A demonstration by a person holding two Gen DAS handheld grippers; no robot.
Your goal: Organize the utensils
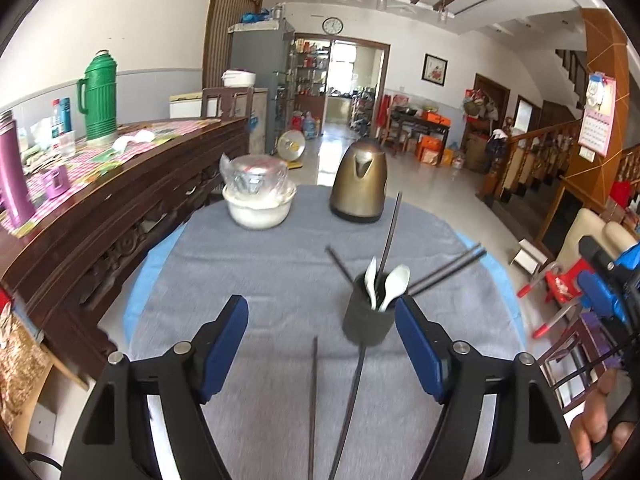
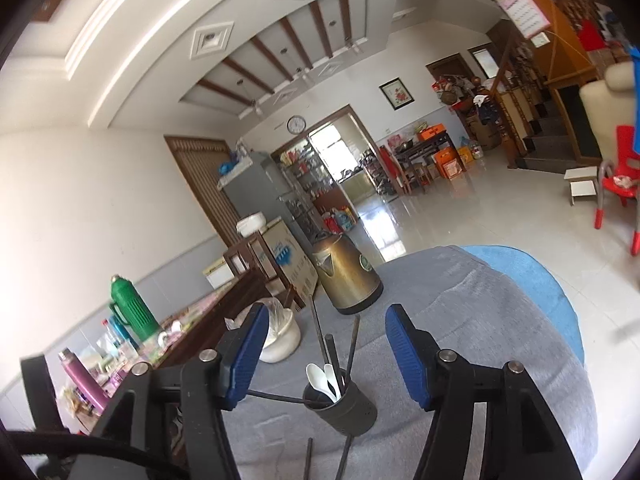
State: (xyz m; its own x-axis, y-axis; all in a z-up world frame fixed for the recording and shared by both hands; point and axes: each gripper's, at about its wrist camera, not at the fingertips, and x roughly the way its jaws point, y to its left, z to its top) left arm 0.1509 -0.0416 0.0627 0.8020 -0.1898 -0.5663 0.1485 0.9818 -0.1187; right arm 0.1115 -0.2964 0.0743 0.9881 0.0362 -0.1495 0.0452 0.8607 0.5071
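Observation:
A dark grey utensil holder [image 1: 367, 320] stands on the grey cloth; it also shows in the right wrist view [image 2: 343, 410]. It holds two white spoons [image 1: 390, 286] and several dark chopsticks [image 1: 389, 236]. Two loose dark chopsticks [image 1: 348, 404] lie on the cloth in front of the holder, between the left fingers. My left gripper [image 1: 322, 344] is open and empty, just short of the holder. My right gripper [image 2: 327, 354] is open and empty, above and behind the holder. The right gripper also shows at the left wrist view's right edge [image 1: 608, 280].
A bronze kettle [image 1: 360, 182] and a white bowl [image 1: 259, 204] with a foil-covered dish stand at the table's far side. A dark wooden sideboard [image 1: 120, 208] with a green thermos [image 1: 98, 96] stands to the left. A red chair [image 2: 620, 184] stands on the floor to the right.

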